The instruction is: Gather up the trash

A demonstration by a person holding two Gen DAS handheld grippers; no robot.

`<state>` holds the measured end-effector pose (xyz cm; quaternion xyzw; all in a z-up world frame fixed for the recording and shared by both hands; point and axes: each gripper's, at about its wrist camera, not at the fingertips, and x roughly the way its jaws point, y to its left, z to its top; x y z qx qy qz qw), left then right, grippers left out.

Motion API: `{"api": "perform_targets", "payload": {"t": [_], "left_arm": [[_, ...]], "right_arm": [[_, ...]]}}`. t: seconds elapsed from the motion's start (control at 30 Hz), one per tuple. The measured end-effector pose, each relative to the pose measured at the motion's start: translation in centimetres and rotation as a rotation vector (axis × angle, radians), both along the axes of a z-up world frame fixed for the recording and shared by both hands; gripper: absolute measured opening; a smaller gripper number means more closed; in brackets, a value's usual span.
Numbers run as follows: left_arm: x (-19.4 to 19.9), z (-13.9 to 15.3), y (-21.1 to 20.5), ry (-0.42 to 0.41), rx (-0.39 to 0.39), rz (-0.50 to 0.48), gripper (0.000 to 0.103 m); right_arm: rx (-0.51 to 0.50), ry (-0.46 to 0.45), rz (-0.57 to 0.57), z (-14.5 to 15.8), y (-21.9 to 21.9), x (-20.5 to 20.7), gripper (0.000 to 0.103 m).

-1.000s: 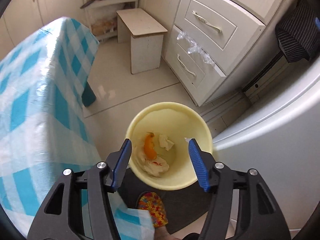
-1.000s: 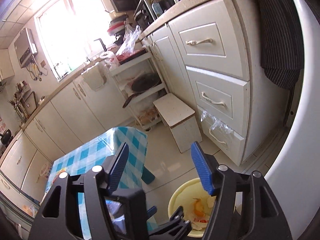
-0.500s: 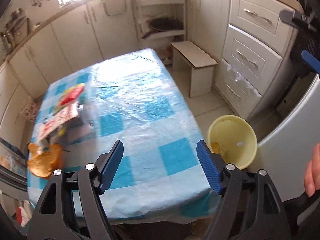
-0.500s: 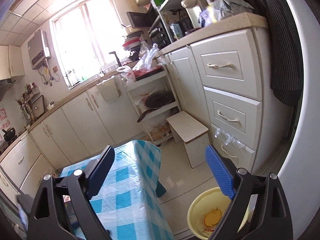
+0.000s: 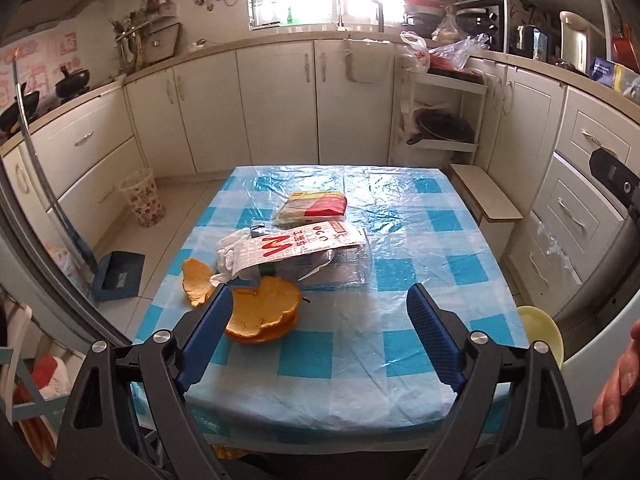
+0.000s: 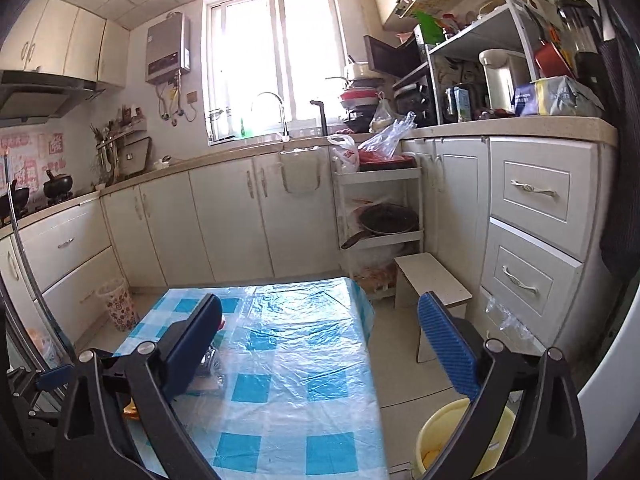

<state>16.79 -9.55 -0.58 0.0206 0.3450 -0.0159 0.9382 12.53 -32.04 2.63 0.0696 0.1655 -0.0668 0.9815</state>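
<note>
Trash sits on your counter (image 5: 400,240), the one with the blue-and-white checked cloth under clear plastic film. Nearest you is a pile of orange peel (image 5: 264,316), with a second peel piece (image 5: 194,284) just beside it toward the counter's left edge. Behind the peel lies a white printed wrapper (image 5: 304,244) with a red W mark, draped over a clear plastic tray (image 5: 344,268) and touching a crumpled white plastic bag (image 5: 230,252). Farther back is a yellow-and-red packet (image 5: 316,208), close to the wrapper (can't tell if they touch).

The yellow bin (image 5: 540,332) stands on the floor just off the counter's right near corner; in the right wrist view that yellow bin (image 6: 464,440) shows something orange inside near the bottom.

Your left hand-held gripper (image 5: 320,320) hangs above the near end of the counter, jaws opening, nothing between them; its left pad overlaps the peel pile in view, contact unclear. Your right hand-held gripper (image 6: 320,340) is also spreading its jaws, empty, aimed across the counter's right side toward the cabinets.

Your hand (image 5: 618,380) shows at the right edge of the left wrist view. A small white stool (image 6: 432,284) stands on the floor beside the counter's far right corner. A patterned waste basket (image 5: 142,200) sits on the floor to the left, well apart from the counter, with a blue dustpan (image 5: 118,276) nearer.
</note>
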Motion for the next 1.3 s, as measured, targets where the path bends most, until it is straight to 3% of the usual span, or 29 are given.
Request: {"api": "perform_targets", "payload": {"t": [0.23,0.7,1.3], "left_arm": [[-0.6,-1.2,0.5,0.02,-0.005,0.041,0.085],[-0.5,-2.4,-1.9,0.041,0.051,0.029,0.085],[-0.3,-2.6,-2.1,0.049,0.069,0.024,0.085]], "right_arm": [[0.021,0.039,0.004,-0.8,-0.2,0.7,0.095],[0.061,0.063,-0.042,-1.0,-3.0,-0.2,0.095],[0.033,0.094,-0.025,-1.5,-2.3,0.3,0.095]]}}
